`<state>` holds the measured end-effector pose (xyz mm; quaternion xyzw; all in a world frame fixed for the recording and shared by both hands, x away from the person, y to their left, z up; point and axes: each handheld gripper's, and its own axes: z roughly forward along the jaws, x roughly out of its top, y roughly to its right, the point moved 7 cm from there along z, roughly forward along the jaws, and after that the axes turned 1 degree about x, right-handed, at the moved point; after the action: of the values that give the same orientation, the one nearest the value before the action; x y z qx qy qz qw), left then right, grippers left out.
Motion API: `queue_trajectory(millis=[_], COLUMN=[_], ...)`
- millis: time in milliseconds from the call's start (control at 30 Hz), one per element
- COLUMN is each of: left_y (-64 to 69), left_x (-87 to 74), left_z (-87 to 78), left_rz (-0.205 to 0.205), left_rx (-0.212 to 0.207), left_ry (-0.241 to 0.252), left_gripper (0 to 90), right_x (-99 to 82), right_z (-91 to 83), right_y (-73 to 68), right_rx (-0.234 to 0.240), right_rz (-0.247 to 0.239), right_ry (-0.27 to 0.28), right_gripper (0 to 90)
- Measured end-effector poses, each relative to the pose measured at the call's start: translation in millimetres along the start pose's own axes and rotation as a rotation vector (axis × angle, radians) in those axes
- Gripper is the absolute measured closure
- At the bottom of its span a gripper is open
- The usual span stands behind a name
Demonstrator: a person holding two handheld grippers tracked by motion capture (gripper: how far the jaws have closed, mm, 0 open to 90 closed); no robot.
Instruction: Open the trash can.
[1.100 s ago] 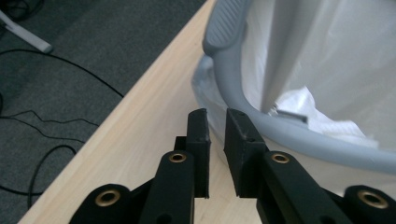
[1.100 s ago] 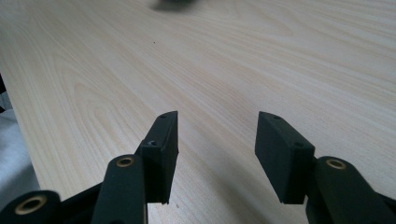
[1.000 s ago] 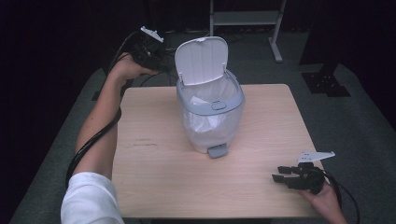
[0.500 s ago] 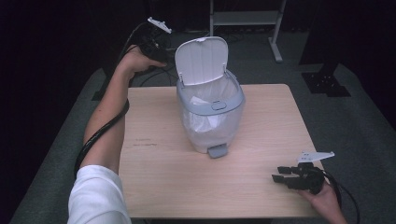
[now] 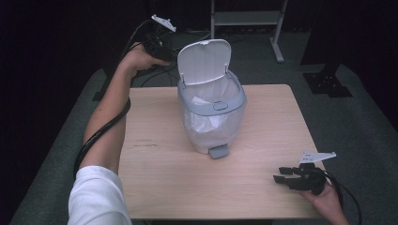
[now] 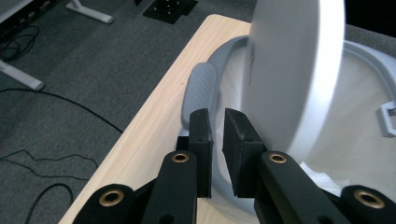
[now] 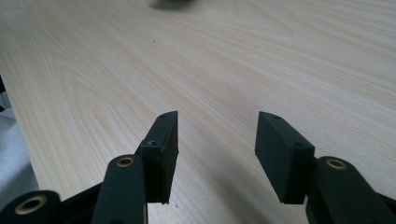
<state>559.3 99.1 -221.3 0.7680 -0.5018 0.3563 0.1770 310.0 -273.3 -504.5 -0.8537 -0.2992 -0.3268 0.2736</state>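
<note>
From above, my left gripper point(image 5: 157, 40) is up past the far-left corner of the light wooden table point(image 5: 159, 178), just behind the pedal bin point(image 5: 211, 117). The bin stands in the far middle of the tabletop, its white lid point(image 5: 204, 61) swung upright, a white liner point(image 5: 213, 124) inside, its grey pedal point(image 5: 218, 151) facing me. My right gripper point(image 5: 286, 179) rests low at the near-right edge, well apart from the bin. Grey carpet point(image 5: 356, 126) surrounds the table; a white metal frame point(image 5: 244, 18) stands at the back, black cables point(image 5: 159, 77) trail on the floor, and the room beyond is dark.

Left gripper view now: my black jaws are nearly together, a thin slit between the pads, nothing caught in it. Just beyond them sit the bin's grey hinge piece point(image 6: 201, 95) and the big white lid point(image 6: 294, 70), with the liner point(image 6: 355, 135) behind. The table edge point(image 6: 159, 121) runs alongside, carpet point(image 6: 93, 60) and cables point(image 6: 42, 158) below.

Right gripper view: jaws standing well apart over bare pale woodgrain point(image 7: 233, 60), empty between them.
</note>
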Motion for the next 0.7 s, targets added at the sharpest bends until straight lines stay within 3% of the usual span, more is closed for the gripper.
queue_trajectory(millis=[467, 700], left_y=[40.4, 55.0], left_x=[22.3, 21.6], left_z=[5.7, 14.3], left_rz=[0.146, 0.163], left_rx=[-0.054, -0.091], left_ry=[-0.049, -0.052], left_gripper=[78.6, 76.6], right_x=[0.7, -0.7], right_z=[0.5, 1.5], right_y=[-2.1, -2.0], right_rx=[0.002, 0.008], right_rz=[-0.009, -0.002], right_ry=[0.001, -0.004], right_gripper=[48.4, 48.3])
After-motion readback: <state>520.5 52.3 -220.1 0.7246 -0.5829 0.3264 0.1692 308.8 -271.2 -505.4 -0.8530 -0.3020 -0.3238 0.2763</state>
